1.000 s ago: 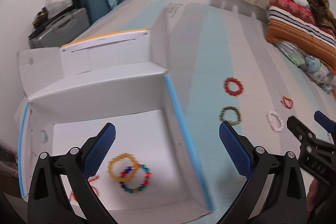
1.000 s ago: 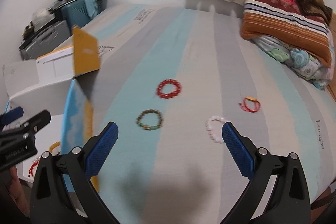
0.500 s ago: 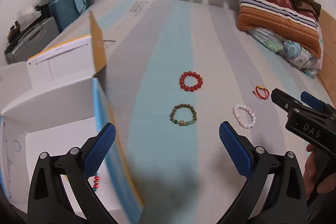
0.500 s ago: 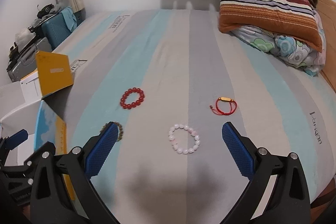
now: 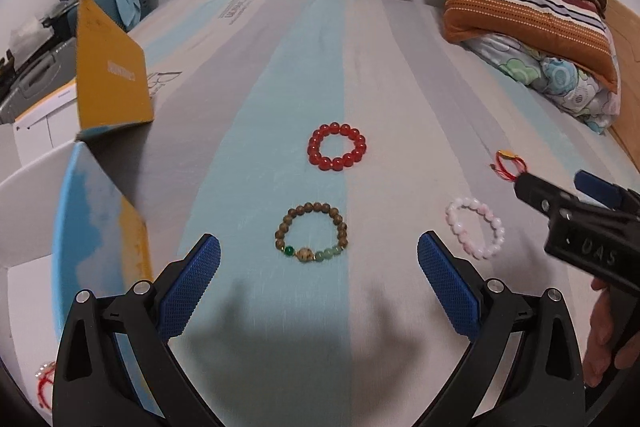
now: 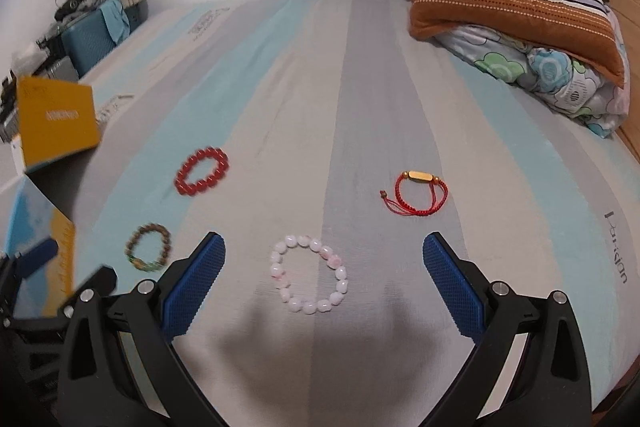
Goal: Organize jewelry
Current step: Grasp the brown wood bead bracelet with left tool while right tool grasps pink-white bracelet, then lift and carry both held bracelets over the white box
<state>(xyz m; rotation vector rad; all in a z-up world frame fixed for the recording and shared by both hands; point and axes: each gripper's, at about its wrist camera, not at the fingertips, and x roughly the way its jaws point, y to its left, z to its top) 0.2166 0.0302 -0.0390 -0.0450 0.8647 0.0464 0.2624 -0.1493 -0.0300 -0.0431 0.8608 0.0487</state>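
Our left claw hangs spread wide and empty above the striped bed, its blue pads either side of the brown wooden bracelet. Beyond that lies the red bead bracelet; to the right we see the pink bracelet and, farther off, the red cord bracelet, partly hidden behind our right claw at the frame's edge. An open cardboard box stands on the left, with a red piece low inside it.

From the right wrist, our right claw also gapes empty, over the pink bracelet. The red cord bracelet sits ahead to the right, the red bead bracelet and brown wooden bracelet to the left, near the box.
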